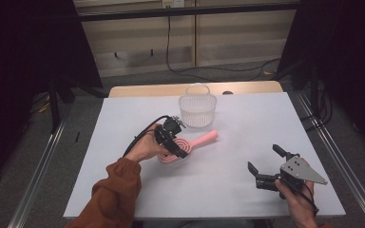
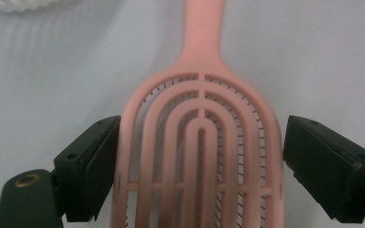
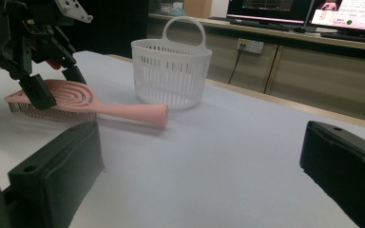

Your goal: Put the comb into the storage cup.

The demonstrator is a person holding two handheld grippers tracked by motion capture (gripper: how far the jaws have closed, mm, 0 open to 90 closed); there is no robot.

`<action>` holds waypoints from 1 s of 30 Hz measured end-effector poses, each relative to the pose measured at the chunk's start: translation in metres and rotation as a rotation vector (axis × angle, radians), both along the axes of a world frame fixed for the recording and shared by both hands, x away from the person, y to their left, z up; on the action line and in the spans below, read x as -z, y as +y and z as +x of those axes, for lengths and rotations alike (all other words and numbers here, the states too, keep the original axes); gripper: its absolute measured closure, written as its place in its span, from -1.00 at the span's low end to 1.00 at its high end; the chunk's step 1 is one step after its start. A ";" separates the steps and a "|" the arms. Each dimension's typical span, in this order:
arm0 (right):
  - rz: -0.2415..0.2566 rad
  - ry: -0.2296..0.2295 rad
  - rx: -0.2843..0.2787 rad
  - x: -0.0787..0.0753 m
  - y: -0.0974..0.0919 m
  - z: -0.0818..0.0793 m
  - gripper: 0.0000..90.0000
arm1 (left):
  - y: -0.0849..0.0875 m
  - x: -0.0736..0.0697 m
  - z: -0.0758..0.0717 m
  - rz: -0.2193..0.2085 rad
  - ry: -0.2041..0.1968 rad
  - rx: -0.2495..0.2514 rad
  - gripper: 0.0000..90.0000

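Note:
A pink hairbrush (image 1: 202,139) lies flat on the white table (image 1: 123,185), its handle pointing toward the white basket (image 1: 197,110). My left gripper (image 1: 179,151) is lowered over the brush head. In the left gripper view the two jaws flank the head of the brush (image 2: 199,109): the left pad sits right at its edge and a thin gap shows at the right pad. The right gripper view shows the brush (image 3: 123,111) with the left gripper (image 3: 57,88) straddling it. My right gripper (image 1: 265,158) rests at the right, open and with nothing in it.
The basket (image 3: 171,76) stands upright with its handle up, just behind the brush handle's tip. A wooden table edge runs behind it. Metal rails flank the table on both sides. Monitors sit on a bench far off in the right gripper view.

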State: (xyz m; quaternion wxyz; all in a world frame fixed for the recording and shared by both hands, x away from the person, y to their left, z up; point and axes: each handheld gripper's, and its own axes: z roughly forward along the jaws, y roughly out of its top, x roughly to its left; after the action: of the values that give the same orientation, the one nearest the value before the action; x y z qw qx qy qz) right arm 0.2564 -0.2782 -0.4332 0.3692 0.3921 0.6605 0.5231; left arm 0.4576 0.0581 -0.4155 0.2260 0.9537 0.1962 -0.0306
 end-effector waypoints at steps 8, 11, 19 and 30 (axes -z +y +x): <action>-0.001 0.001 -0.001 0.000 0.000 0.000 -1.00 | -0.004 0.003 -0.004 0.087 -0.059 0.038 -0.68; -0.001 0.000 -0.001 0.000 0.000 0.000 -1.00 | -0.006 0.003 -0.005 0.092 -0.072 0.048 -0.62; -0.001 0.001 -0.001 0.000 0.000 0.000 -1.00 | -0.012 0.004 -0.006 0.114 -0.081 0.063 -0.58; -0.002 0.004 0.000 0.000 0.000 0.000 -1.00 | -0.012 0.003 -0.007 0.139 -0.051 0.022 -0.56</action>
State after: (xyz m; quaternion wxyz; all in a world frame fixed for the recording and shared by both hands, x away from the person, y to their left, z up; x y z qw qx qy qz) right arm 0.2560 -0.2783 -0.4334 0.3684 0.3924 0.6619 0.5217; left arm 0.4502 0.0458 -0.4182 0.1636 0.9697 0.1815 0.0049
